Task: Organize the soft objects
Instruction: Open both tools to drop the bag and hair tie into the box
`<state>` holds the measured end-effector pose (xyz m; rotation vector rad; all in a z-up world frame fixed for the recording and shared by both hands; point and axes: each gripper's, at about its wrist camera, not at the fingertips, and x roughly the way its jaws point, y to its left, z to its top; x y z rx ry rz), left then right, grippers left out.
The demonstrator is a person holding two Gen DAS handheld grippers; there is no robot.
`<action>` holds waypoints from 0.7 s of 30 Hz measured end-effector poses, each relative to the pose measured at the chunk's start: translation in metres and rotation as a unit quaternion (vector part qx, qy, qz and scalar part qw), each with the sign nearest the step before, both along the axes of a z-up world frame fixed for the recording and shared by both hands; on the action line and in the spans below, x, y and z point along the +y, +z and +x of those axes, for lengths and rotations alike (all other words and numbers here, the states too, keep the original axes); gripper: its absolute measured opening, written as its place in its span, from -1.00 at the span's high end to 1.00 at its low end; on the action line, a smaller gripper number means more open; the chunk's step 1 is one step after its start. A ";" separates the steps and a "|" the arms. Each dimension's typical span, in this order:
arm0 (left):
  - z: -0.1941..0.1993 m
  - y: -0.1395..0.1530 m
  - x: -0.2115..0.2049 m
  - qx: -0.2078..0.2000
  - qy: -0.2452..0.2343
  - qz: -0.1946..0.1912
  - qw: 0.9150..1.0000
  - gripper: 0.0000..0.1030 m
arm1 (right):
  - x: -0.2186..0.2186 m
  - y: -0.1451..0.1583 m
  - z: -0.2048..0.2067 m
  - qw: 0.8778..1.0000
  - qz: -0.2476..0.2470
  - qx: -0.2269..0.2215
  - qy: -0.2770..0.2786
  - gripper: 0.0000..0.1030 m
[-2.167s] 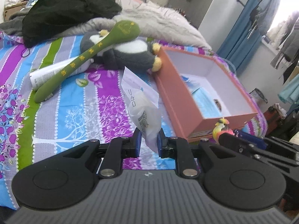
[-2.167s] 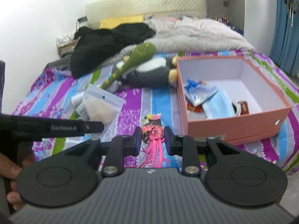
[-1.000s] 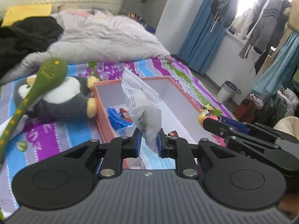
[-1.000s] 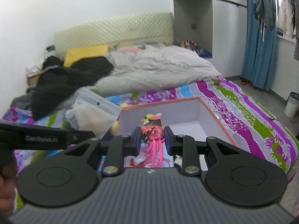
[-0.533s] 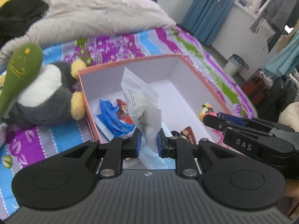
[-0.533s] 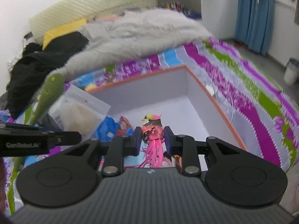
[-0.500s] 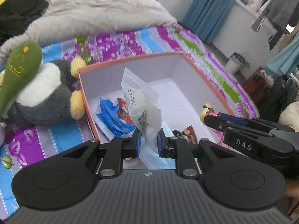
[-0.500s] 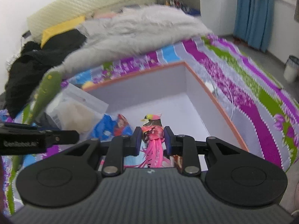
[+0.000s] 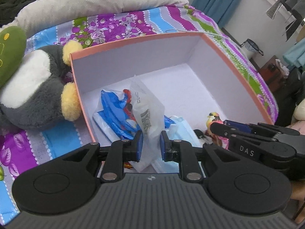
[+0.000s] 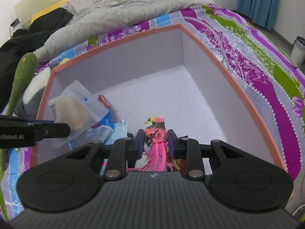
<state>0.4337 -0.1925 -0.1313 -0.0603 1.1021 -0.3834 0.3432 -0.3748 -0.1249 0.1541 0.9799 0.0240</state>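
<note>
An orange box with a white inside sits open on the striped bedspread. My left gripper is shut on a clear plastic bag and holds it upright over the box's near left part. In the right wrist view the same bag shows pale stuffing inside. My right gripper is shut on a small pink toy bird with a long pink tail, low inside the box. The left wrist view shows that bird at the right gripper's tips.
A blue printed packet and a pale blue face mask lie in the box. A grey-and-white plush penguin and a green plush lie left of it. A grey duvet is behind; a bin stands on the floor.
Both grippers have travelled from over the bedspread to above the box and sunk toward its floor, tilting downward, each still carrying its item.
</note>
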 end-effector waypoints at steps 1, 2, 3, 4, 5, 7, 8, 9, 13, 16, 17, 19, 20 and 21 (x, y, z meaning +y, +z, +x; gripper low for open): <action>0.001 -0.002 0.001 0.000 -0.002 -0.002 1.000 0.58 | 0.000 -0.001 0.001 1.000 -0.005 0.002 -0.001 0.40; 0.001 -0.003 0.001 0.003 -0.003 -0.002 1.000 0.57 | 0.000 -0.002 0.002 1.000 -0.007 0.004 -0.003 0.30; 0.003 -0.005 0.002 0.007 -0.002 -0.001 1.000 0.46 | 0.000 -0.003 0.002 1.000 -0.007 0.006 -0.006 0.20; 0.003 -0.005 0.003 0.009 -0.001 0.000 1.000 0.36 | -0.001 -0.002 0.002 1.000 -0.005 0.006 -0.009 0.00; 0.002 -0.003 0.005 0.010 0.002 0.000 1.000 0.10 | -0.002 0.000 0.001 1.000 -0.001 0.003 -0.009 -0.03; -0.002 0.003 0.008 -0.001 0.006 0.000 1.000 -0.03 | 0.000 0.005 -0.003 1.000 -0.004 -0.003 -0.006 -0.03; -0.005 0.008 0.010 -0.006 0.010 0.003 1.000 -0.03 | 0.001 0.009 -0.006 1.000 -0.006 -0.007 -0.005 -0.03; -0.008 0.013 0.011 -0.010 0.012 0.003 1.000 -0.03 | 0.001 0.013 -0.009 1.000 -0.005 -0.011 -0.004 -0.03; -0.024 0.042 0.018 -0.027 0.011 -0.005 1.000 -0.03 | 0.004 0.039 -0.025 0.999 0.000 -0.034 -0.009 -0.04; -0.044 0.072 0.024 -0.051 0.010 -0.015 0.999 -0.03 | 0.009 0.065 -0.042 0.998 0.001 -0.058 -0.004 -0.05; -0.050 0.081 0.025 -0.057 0.009 -0.017 0.998 -0.03 | 0.011 0.073 -0.049 0.998 0.003 -0.065 -0.002 -0.05; -0.067 0.101 0.028 -0.074 0.009 -0.019 0.997 -0.03 | 0.014 0.090 -0.063 0.997 0.006 -0.080 -0.001 -0.05; -0.076 0.110 0.030 -0.082 0.008 -0.021 0.996 -0.03 | 0.016 0.098 -0.069 0.996 0.005 -0.087 0.001 -0.05; -0.084 0.119 0.032 -0.089 0.006 -0.022 0.996 -0.03 | 0.018 0.105 -0.077 0.995 0.004 -0.095 0.003 -0.05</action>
